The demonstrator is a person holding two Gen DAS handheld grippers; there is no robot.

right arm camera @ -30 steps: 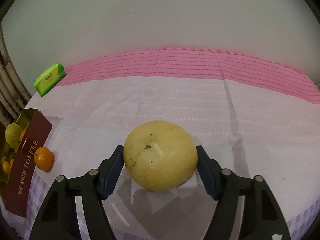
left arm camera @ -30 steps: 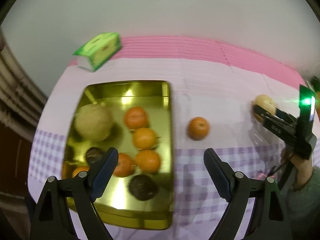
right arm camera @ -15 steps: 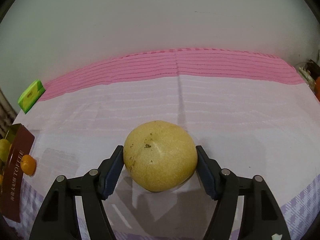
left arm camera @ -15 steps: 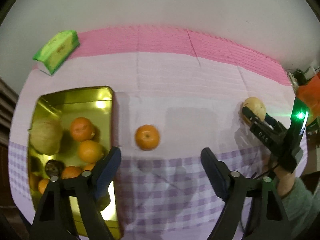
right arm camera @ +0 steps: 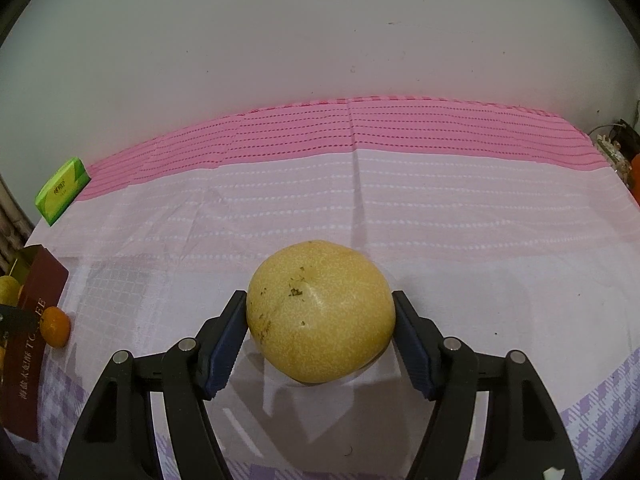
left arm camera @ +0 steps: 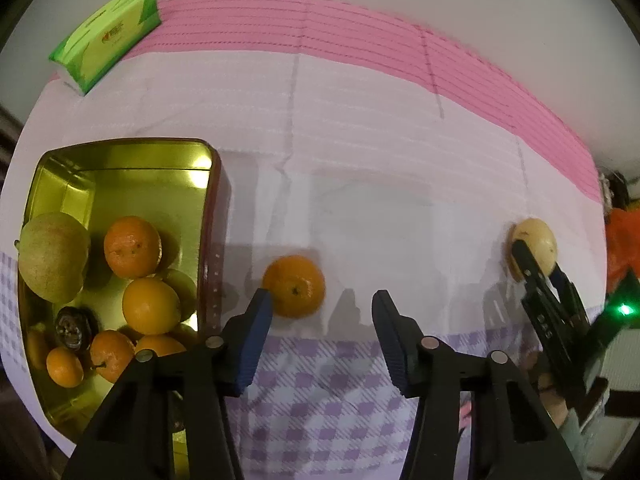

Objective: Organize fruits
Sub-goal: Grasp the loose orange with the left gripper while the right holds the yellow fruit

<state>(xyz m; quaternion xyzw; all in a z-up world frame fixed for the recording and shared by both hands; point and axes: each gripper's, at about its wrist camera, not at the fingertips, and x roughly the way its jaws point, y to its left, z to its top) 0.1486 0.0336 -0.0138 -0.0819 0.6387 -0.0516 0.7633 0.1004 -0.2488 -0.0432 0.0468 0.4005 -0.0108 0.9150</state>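
Plain pale wall backs the surface point(right arm camera: 460, 216), which is covered by a cloth banded pink at the far edge, white across the middle and purple-checked at the near edge.

Left claw point(left arm camera: 322, 312): spread wide, holding nothing. A loose round orange tangerine point(left arm camera: 294, 286) lies on the white band just ahead of the claw, close against the tip of its left finger; whether they touch cannot be told. The span toward the right finger is open cloth.

Rectangular gold-lined tin with dark red outer walls point(left arm camera: 214, 216): stands at the left edge of the surface, its right wall just beside the loose tangerine. It contains a large yellow-green pear point(left arm camera: 54, 256), several tangerines and a dark round fruit, grouped in the near half; the far half shows bare gold floor.

Right claw point(right arm camera: 320, 320): pinching a large round yellow pear point(right arm camera: 320, 312) with brown speckles, both blue pads against its sides, near the right edge of the surface. Broad white cloth lies open between it and the tin.

Green rectangular packet point(left arm camera: 108, 38): far left corner, well apart from everything.
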